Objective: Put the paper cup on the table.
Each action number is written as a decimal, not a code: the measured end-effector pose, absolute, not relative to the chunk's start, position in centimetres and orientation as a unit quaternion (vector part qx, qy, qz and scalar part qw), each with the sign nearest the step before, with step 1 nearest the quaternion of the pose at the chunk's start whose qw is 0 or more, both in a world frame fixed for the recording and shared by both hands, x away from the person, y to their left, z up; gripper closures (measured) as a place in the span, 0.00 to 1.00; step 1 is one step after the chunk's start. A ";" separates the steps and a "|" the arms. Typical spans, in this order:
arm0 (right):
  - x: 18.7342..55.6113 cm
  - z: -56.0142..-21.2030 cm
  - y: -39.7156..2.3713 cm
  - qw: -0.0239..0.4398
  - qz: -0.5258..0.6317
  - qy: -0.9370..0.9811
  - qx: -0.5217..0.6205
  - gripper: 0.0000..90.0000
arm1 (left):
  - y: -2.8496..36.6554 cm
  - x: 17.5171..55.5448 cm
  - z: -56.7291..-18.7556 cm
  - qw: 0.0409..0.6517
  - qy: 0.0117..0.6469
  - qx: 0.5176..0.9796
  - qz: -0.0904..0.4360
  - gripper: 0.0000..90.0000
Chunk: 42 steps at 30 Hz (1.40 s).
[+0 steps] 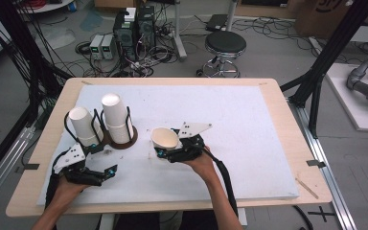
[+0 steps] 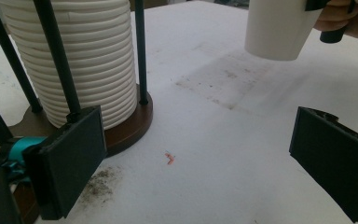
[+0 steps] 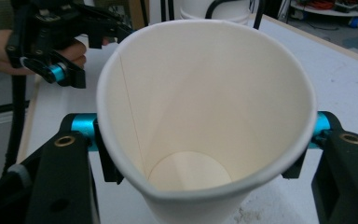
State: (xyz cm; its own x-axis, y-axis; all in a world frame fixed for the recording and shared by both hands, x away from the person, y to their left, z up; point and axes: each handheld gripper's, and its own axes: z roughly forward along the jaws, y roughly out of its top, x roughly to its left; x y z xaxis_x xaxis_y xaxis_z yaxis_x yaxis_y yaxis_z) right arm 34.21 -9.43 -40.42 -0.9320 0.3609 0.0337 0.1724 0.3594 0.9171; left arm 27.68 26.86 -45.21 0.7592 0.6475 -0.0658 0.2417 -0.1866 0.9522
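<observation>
We see a table [image 1: 268, 96] covered with a white sheet. Near its left edge stands a brown-based rack [image 1: 123, 141] with black rods, holding two stacks of white paper cups [image 1: 116, 117]. Our right gripper [image 1: 172, 143] sits near the table's middle, jaws clamped on a single paper cup [image 1: 165, 138] tipped on its side, mouth toward our camera. Our left gripper [image 1: 106, 171] rests just in front of the rack, jaws spread wide and holding nothing.

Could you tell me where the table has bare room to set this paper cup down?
The white mat lies bare right of the right gripper and its paper cup. Crowded at left: the cup holder, cup stacks and left gripper.
</observation>
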 end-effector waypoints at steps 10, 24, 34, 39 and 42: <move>34.6 -42.1 -8.3 0.117 0.509 0.832 0.185 0.39 | 26.8 27.6 -45.2 0.560 0.298 0.751 0.185 0.04; 34.7 -43.8 -8.1 0.113 0.490 0.841 0.198 0.38 | 26.7 27.6 -45.2 0.560 0.298 0.751 0.186 0.04; 34.7 -43.9 -8.3 0.112 0.489 0.843 0.197 0.34 | 26.7 27.6 -45.2 0.559 0.296 0.752 0.186 0.04; 34.7 -44.0 -8.3 0.110 0.484 0.844 0.203 0.25 | 26.8 27.6 -45.2 0.561 0.296 0.751 0.185 0.04; 34.8 -44.3 -8.2 0.102 0.472 0.850 0.213 0.20 | 26.8 27.6 -45.2 0.561 0.295 0.751 0.185 0.04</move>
